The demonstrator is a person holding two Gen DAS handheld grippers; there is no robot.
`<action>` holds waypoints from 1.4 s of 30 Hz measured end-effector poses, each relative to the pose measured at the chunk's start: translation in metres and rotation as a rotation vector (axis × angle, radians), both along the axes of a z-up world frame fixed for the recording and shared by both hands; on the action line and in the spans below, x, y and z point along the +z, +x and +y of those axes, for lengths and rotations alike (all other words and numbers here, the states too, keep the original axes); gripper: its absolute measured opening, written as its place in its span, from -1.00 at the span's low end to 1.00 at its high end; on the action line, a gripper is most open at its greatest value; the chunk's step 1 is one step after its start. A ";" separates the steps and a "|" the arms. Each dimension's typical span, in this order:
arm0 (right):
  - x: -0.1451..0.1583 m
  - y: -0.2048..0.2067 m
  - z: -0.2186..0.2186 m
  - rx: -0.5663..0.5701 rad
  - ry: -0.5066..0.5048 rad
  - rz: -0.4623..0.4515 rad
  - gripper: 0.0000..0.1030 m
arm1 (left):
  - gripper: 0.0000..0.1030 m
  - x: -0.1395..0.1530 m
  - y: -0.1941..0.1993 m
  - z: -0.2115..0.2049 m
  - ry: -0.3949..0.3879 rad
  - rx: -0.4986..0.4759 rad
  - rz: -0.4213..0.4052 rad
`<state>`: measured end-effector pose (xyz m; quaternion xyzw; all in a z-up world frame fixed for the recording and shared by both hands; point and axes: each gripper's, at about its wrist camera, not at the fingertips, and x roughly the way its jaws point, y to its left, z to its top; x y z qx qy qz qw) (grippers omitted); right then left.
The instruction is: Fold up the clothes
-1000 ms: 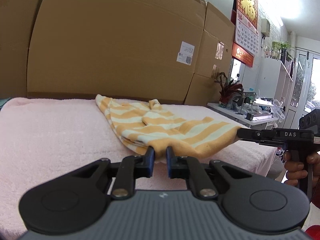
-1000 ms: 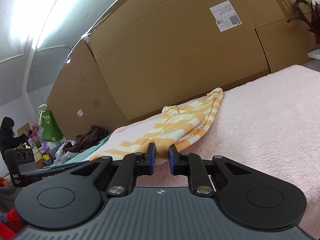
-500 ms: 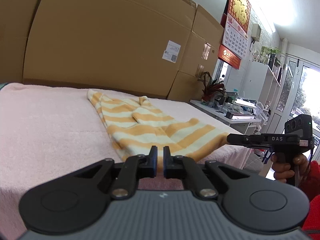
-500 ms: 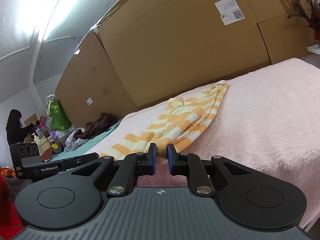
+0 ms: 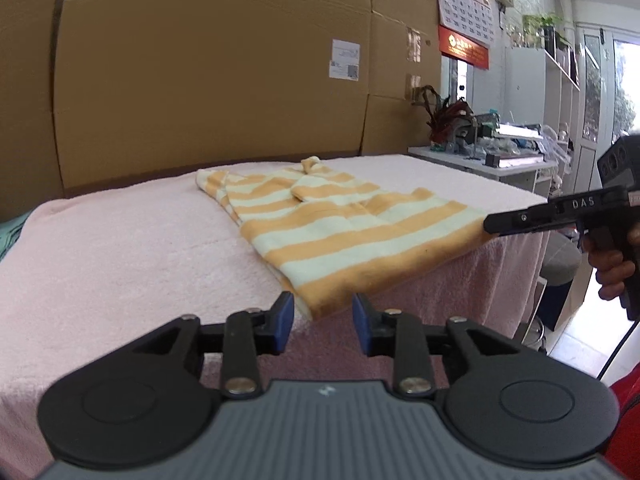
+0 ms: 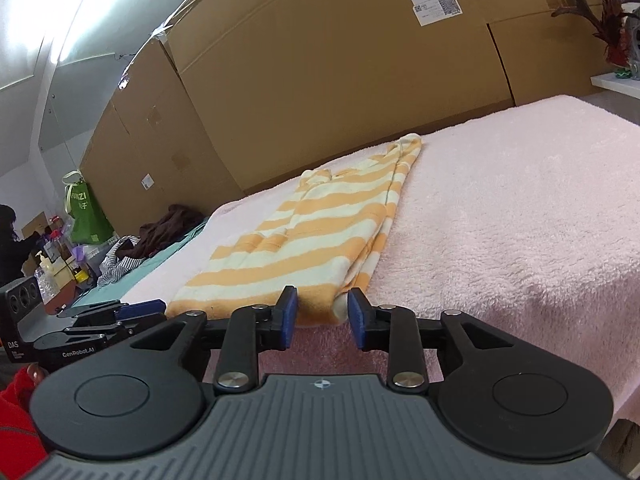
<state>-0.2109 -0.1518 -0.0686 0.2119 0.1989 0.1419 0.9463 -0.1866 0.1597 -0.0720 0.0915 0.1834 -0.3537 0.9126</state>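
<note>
An orange-and-cream striped garment (image 5: pixel 340 232) lies spread flat on the pink towel-covered table (image 5: pixel 120 260), its hem at the near edge. My left gripper (image 5: pixel 322 324) is open, and the garment's near corner lies just ahead of the gap between its blue pads. At the hem's other corner is my right gripper (image 5: pixel 486 226), held by a hand. In the right wrist view the garment (image 6: pixel 304 232) runs away from me, and the right gripper (image 6: pixel 323 318) is open with the hem's edge in front of the gap. The left gripper (image 6: pixel 158 310) shows at lower left.
Tall cardboard boxes (image 5: pixel 200 80) stand behind the table. A wall calendar (image 5: pixel 464 0) and a white counter with a plant (image 5: pixel 480 160) are at the right. Left of the table lie a pile of clothes (image 6: pixel 160 228), a green bag (image 6: pixel 84 216) and a person (image 6: pixel 8 240).
Both grippers were shut on the garment's hem corners and have opened. The garment has been drawn toward the near edge and now lies flatter.
</note>
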 end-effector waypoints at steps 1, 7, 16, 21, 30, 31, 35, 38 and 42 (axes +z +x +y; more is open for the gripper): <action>0.000 0.000 -0.001 0.002 0.004 0.005 -0.40 | -0.41 -0.002 0.000 -0.004 0.021 -0.007 -0.009; -0.003 -0.001 -0.004 0.013 0.027 0.036 -0.38 | -0.44 -0.003 0.006 -0.011 0.060 0.000 -0.050; -0.008 0.003 -0.019 0.051 0.168 0.143 -0.19 | -0.72 -0.001 0.009 -0.015 0.048 0.012 -0.073; -0.009 0.004 -0.021 0.064 0.271 0.125 -0.34 | -0.80 0.002 0.009 -0.014 0.013 0.018 -0.070; -0.001 0.003 -0.023 0.043 0.308 0.054 -0.73 | -0.83 0.012 0.011 -0.010 -0.076 0.026 -0.059; 0.002 0.005 -0.025 0.043 0.321 0.039 -0.73 | -0.83 0.016 0.014 -0.009 -0.096 0.025 -0.056; 0.012 0.017 -0.030 0.042 0.365 -0.016 -0.74 | -0.84 0.032 0.030 -0.008 -0.178 0.024 -0.055; 0.019 0.031 -0.033 0.026 0.391 -0.058 -0.74 | -0.84 0.041 0.042 -0.011 -0.214 0.035 -0.069; 0.023 0.057 -0.038 -0.001 0.424 -0.082 -0.74 | -0.87 0.049 0.061 -0.022 -0.212 0.059 -0.089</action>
